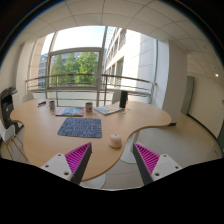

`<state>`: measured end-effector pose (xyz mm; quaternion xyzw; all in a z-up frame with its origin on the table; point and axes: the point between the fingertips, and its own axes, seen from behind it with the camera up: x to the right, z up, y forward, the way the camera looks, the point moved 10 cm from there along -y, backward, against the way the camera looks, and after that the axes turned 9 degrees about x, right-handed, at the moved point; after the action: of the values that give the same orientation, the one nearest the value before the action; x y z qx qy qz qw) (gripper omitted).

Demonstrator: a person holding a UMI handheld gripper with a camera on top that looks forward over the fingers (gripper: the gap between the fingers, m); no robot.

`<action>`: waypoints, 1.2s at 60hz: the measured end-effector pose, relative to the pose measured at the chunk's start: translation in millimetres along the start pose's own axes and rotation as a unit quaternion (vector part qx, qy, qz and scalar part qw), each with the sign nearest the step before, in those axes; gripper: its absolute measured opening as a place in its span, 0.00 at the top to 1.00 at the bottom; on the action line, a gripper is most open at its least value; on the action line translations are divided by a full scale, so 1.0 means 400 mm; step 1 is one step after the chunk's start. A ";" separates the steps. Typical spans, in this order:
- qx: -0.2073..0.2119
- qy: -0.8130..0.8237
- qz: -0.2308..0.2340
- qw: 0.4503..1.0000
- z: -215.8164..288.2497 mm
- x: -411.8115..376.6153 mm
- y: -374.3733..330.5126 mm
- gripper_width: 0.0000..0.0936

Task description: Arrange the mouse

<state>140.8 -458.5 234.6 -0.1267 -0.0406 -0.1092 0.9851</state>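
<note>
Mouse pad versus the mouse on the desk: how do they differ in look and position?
The mouse pad is a dark blue, flat rectangle; the mouse is a small, pale, rounded lump. The mouse pad lies further back on the desk; the mouse sits off it, toward the desk's front edge, closer to the open tongs, which hold nothing. Both rest on the same wooden desk.
</note>
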 end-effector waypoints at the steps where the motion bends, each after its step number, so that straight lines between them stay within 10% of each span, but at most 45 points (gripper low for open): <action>1: -0.004 0.000 0.000 1.000 -0.004 0.000 -0.001 0.09; 38: -0.139 0.020 0.040 0.989 -0.223 0.055 0.690 0.10; 54: -0.164 0.034 0.041 0.985 -0.275 0.064 0.814 0.41; 72: -0.158 0.025 0.029 0.987 -0.249 0.066 0.815 0.54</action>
<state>245.2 -181.8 62.7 -0.2786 0.0049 -0.0892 0.9562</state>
